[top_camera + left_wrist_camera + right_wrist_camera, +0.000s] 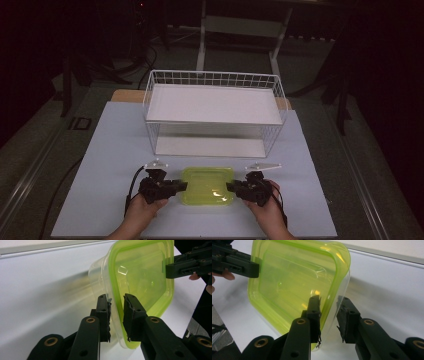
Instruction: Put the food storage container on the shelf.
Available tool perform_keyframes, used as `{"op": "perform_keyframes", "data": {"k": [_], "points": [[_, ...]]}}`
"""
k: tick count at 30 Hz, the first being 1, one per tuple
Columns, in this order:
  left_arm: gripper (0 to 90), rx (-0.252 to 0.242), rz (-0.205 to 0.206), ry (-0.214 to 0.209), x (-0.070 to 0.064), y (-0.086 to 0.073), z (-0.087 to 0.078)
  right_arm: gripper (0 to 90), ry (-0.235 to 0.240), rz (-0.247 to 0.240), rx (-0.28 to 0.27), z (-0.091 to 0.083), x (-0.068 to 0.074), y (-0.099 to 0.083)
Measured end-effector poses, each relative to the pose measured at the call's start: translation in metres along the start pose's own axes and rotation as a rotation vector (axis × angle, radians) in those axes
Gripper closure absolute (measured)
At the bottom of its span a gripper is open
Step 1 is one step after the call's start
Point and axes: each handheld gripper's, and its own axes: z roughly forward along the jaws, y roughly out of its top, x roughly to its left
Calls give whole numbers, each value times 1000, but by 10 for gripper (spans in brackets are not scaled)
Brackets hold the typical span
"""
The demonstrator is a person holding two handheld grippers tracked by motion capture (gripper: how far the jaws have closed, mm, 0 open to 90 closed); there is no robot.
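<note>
Two grippers flank one container (208,186), green lid, clear body, lying flat on desk (115,150) at near edge, 6 o'clock from wire basket (214,112). Left gripper (176,186) at container's 9 o'clock rim, right gripper (236,187) at 3 o'clock rim, equally near. Gripper views: jaws of each straddle lid edge, gaps visible on both sides; parted, not clenched. Container long axis runs 9-to-3. Judgement: next move turns on closing symmetrically, then lifting toward 12 o'clock.
</note>
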Motion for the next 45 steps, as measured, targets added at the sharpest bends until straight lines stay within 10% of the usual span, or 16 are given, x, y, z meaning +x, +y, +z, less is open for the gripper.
{"op": "perform_keyframes", "data": {"k": [14,28,45], "points": [[807,-7,-21,-9,-4,-1,-9,786,20,5,0,-7,7,-1],[809,-151,28,-4,-12,47,-23,794,-30,-16,-149,-38,5,45],[807,-161,-16,49,25,68,20,787,-123,17,-134,2,-27,69]]}}
